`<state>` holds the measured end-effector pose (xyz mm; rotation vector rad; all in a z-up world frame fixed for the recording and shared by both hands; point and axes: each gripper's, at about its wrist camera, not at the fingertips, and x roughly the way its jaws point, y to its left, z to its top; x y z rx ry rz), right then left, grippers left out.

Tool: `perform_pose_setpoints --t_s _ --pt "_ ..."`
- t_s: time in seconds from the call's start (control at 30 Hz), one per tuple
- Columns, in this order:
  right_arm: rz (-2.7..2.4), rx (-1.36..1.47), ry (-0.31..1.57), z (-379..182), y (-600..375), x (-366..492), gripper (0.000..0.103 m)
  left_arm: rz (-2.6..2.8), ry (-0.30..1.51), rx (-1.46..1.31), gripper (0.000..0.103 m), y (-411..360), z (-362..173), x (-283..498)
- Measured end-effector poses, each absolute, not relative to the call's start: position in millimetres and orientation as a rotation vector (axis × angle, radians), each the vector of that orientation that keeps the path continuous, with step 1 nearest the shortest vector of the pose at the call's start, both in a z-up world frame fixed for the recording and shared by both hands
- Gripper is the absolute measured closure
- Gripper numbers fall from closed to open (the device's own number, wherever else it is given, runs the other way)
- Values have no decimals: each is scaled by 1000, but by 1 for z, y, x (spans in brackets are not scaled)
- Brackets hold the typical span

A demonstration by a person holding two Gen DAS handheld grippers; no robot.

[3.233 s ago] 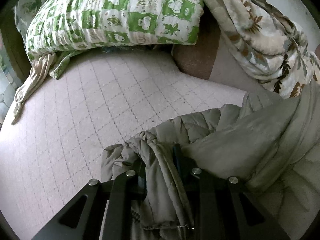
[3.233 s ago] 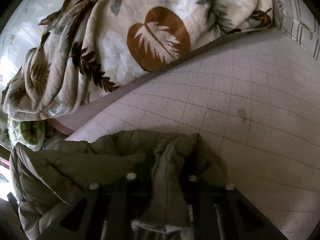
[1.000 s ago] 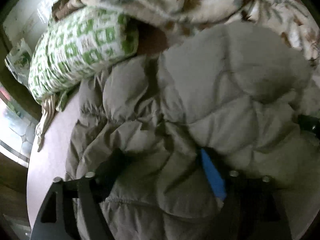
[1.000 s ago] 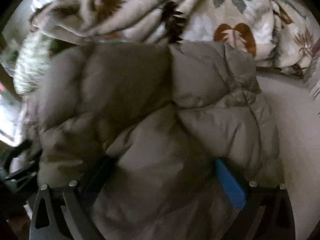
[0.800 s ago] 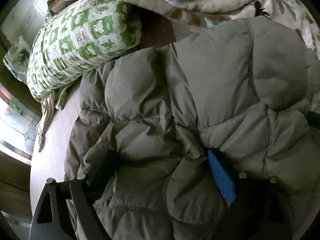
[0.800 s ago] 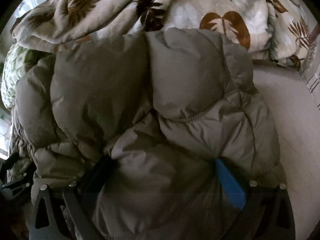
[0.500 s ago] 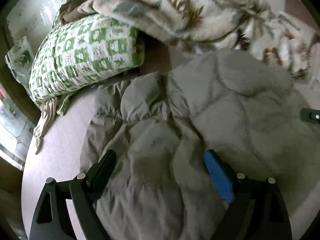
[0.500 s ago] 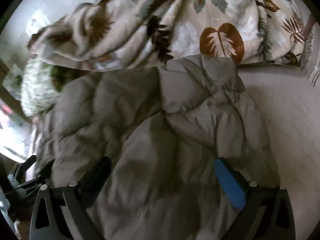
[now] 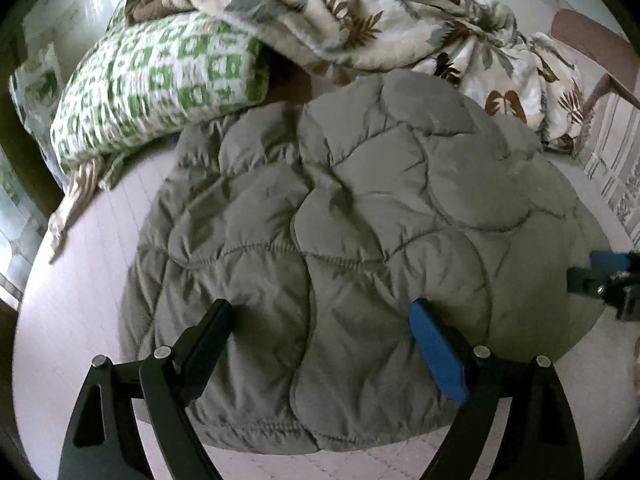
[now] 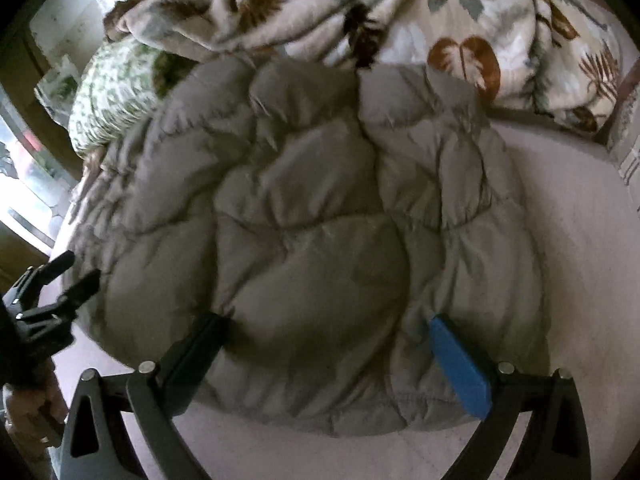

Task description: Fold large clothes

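One quilted jacket (image 9: 340, 240) hides most of the mattress (image 9: 80, 280).

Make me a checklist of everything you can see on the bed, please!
Surface: pale quilted mattress, bare around the coat.
Job's things: grey-green puffer coat lying as a rounded bundle in the middle of the bed.
Clutter: green-and-white patterned pillow and leaf-print blanket bunched behind the coat.
Grippers: left tool jaws wide open over the coat's near edge, having just been opening, gripping nothing; right tool open the same way, holding nothing.
Cables: nothing seen.
Surroundings: bright window at the left edge; brown chair at far right.
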<state>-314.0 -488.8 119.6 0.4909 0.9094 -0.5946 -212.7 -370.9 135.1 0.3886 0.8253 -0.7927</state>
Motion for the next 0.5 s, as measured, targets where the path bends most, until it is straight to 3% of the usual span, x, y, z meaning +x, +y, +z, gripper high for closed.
perform_pose_setpoints --t_s 0.27,0.5 --pt "-606 490 908 102 -497 -303 0 -792 828 394 11 -376 122 -207" --pt "-600 464 831 156 -501 -274 0 -796 826 393 10 -377 121 -205"
